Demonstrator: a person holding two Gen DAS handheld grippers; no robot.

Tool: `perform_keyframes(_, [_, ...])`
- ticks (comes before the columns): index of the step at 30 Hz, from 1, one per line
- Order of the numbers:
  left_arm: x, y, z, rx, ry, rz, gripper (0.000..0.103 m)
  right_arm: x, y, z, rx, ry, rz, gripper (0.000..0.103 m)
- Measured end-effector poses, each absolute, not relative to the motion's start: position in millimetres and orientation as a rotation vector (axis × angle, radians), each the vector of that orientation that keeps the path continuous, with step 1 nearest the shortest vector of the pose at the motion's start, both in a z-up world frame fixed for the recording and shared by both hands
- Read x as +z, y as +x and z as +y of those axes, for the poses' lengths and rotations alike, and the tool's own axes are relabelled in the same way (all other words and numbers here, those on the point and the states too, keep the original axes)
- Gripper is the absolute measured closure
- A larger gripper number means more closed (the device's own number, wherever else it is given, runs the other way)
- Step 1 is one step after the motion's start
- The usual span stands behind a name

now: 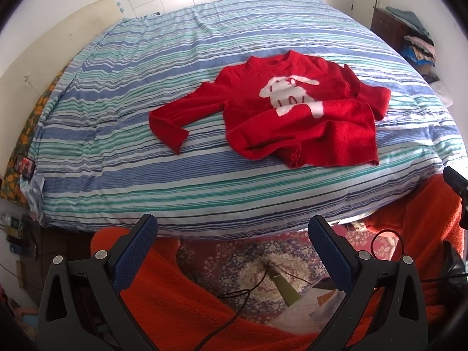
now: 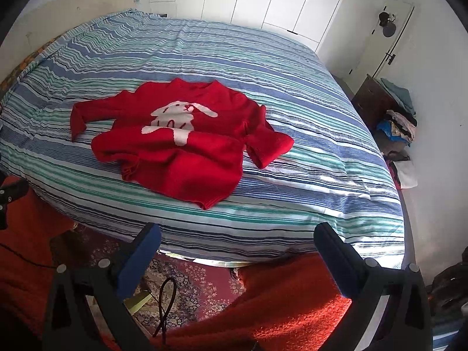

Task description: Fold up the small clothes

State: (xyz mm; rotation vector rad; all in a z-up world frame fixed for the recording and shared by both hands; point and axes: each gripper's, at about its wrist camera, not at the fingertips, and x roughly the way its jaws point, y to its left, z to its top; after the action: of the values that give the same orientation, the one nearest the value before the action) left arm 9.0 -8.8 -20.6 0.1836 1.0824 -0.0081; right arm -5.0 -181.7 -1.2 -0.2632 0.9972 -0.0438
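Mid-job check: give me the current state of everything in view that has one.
Red sweater: unfolded, face up, rumpled, hem partly turned up.
Striped bedcover: spread over the bed.
Left gripper: open, holding nothing, short of the bed.
Right gripper: open, holding nothing, short of the bed.

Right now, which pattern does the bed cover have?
The bed cover has blue, green and white stripes, seen best in the right wrist view.
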Motion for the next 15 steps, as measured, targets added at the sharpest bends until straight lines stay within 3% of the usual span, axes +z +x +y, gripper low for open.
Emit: perform_keyframes(15, [-18.2,3.2,-10.1,-0.022,0.18,1.079,0.0,1.2,-12.1,-182.9,-0.06,-0.277,0.991,0.0])
